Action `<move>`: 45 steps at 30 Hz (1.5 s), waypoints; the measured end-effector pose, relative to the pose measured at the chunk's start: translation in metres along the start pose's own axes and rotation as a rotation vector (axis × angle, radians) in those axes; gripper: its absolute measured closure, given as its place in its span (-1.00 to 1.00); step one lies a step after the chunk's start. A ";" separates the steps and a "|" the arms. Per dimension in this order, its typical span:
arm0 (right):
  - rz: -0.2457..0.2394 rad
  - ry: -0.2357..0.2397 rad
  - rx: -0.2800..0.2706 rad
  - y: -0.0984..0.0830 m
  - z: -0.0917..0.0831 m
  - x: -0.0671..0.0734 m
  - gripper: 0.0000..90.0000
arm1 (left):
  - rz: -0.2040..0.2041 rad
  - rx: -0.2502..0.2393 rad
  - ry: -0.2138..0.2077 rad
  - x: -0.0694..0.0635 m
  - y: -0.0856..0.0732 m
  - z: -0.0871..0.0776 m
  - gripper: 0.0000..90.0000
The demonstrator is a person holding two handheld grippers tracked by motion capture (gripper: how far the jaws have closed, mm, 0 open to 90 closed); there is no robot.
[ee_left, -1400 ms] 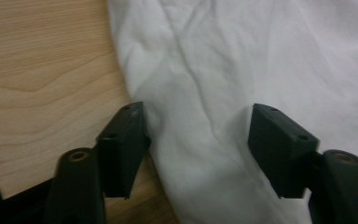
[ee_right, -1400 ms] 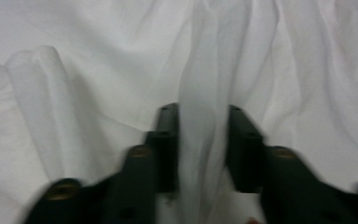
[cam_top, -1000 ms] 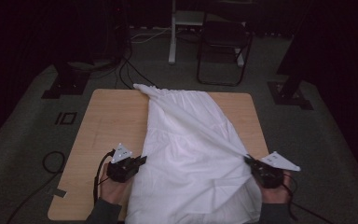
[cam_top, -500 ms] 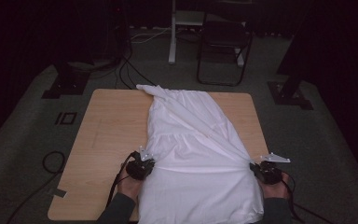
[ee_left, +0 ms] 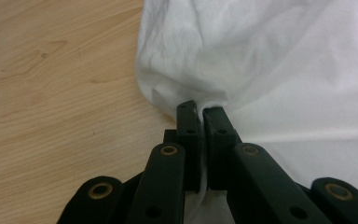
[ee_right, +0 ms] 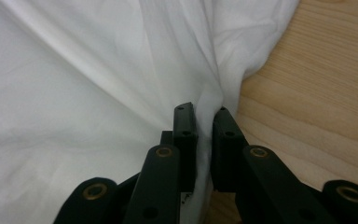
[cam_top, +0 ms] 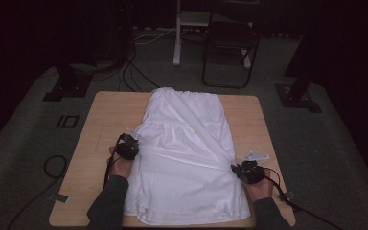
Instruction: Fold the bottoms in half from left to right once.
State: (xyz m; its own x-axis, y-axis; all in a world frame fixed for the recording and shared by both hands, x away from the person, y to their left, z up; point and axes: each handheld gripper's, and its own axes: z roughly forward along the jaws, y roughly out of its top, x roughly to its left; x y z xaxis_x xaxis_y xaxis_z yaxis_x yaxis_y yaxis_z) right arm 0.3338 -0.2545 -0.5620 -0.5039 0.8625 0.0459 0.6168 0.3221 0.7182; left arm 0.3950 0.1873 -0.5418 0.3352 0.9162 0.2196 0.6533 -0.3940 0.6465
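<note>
A white garment [cam_top: 187, 153] lies spread lengthwise on the wooden table [cam_top: 105, 115], with its hem by the near edge. My left gripper [cam_top: 134, 140] is at the garment's left edge, shut on a fold of the cloth [ee_left: 186, 56] that bunches at its tips [ee_left: 200, 109]. My right gripper [cam_top: 235, 168] is at the garment's right edge. Its jaws [ee_right: 204, 112] have just been opening a little. A fold of cloth [ee_right: 121, 70] still stands pinched in the narrow gap between them.
Bare wood [ee_left: 51, 93] lies left of the garment, and more [ee_right: 317, 102] to its right. A dark chair [cam_top: 230, 52] and a white post [cam_top: 177, 33] stand beyond the table. Cables [cam_top: 52, 167] run over the grey floor.
Both hands have sunk to the table and drawn in to the garment's sides, the left one also farther up the table. The cloth's lower part, lifted before, now lies flat.
</note>
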 end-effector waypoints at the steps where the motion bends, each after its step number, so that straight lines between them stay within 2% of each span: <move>1: 0.006 0.005 0.000 -0.001 -0.001 -0.001 0.88 | 0.005 0.000 -0.011 -0.001 -0.004 -0.004 0.94; 3: 0.026 0.019 0.003 -0.004 -0.004 -0.005 0.96 | 0.003 -0.014 -0.037 -0.002 -0.017 -0.013 0.95; 5: 0.040 0.027 0.008 -0.008 -0.008 -0.008 0.98 | 0.018 -0.027 -0.059 -0.004 -0.032 -0.022 0.95; 7: 0.052 0.038 0.012 -0.013 -0.013 -0.008 0.98 | -0.008 -0.042 -0.105 -0.003 -0.046 -0.033 0.95; 11: 0.013 0.030 0.034 -0.024 -0.025 -0.001 0.98 | -0.035 -0.049 -0.172 -0.005 -0.067 -0.053 0.95; 13: 0.001 0.034 0.037 -0.031 -0.032 0.004 0.98 | -0.024 -0.049 -0.188 -0.008 -0.076 -0.064 0.95; 16: 0.007 0.045 0.040 -0.042 -0.042 0.008 0.98 | -0.012 -0.037 -0.212 -0.016 -0.090 -0.077 0.95; 17: 0.008 0.046 0.041 -0.045 -0.045 0.009 0.98 | -0.001 -0.033 -0.217 -0.018 -0.094 -0.080 0.95; 19: 0.010 0.052 0.043 -0.051 -0.050 0.012 0.98 | -0.004 -0.037 -0.225 -0.020 -0.098 -0.083 0.95; 20: 0.006 0.058 0.041 -0.053 -0.052 0.013 0.97 | -0.005 -0.047 -0.227 -0.019 -0.097 -0.084 0.91; 21: -0.012 0.057 0.029 -0.055 -0.053 0.015 0.89 | -0.016 -0.069 -0.229 -0.017 -0.097 -0.084 0.75; 22: -0.023 0.047 0.017 -0.056 -0.053 0.016 0.72 | -0.024 -0.091 -0.229 -0.015 -0.095 -0.085 0.57; 24: -0.023 0.041 0.006 -0.056 -0.053 0.016 0.36 | -0.041 -0.127 -0.223 -0.010 -0.091 -0.086 0.35; 26: -0.029 0.029 -0.023 -0.052 -0.054 0.015 0.18 | -0.053 -0.168 -0.213 -0.004 -0.084 -0.086 0.23; 28: -0.038 0.020 -0.055 -0.044 -0.054 0.015 0.05 | -0.076 -0.182 -0.191 0.001 -0.075 -0.082 0.13; 31: -0.054 0.021 -0.101 -0.028 -0.052 0.014 -0.02 | -0.103 -0.198 -0.195 0.009 -0.061 -0.071 0.09; 33: -0.062 0.036 -0.125 -0.015 -0.047 0.013 -0.04 | -0.111 -0.191 -0.204 0.011 -0.050 -0.061 0.03; 37: -0.082 0.064 -0.154 0.019 -0.030 0.013 -0.05 | -0.111 -0.157 -0.195 0.016 -0.030 -0.038 0.00; 41: -0.124 0.097 -0.149 0.053 -0.005 0.019 -0.06 | -0.115 -0.131 -0.208 0.016 -0.016 -0.021 0.00; 43: -0.141 0.100 -0.131 0.067 0.009 0.024 -0.06 | -0.106 -0.115 -0.208 0.014 -0.012 -0.014 0.00; 45: -0.143 0.108 -0.114 0.078 0.024 0.028 -0.06 | -0.116 -0.103 -0.211 0.013 -0.010 -0.008 0.01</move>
State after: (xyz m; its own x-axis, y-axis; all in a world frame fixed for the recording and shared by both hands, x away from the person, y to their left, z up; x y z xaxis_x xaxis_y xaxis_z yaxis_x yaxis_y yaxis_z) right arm 0.3823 -0.1958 -0.5208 -0.6469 0.7625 0.0073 0.4650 0.3868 0.7964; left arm 0.3873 0.2037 -0.5394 0.4035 0.9149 -0.0109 0.6266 -0.2677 0.7320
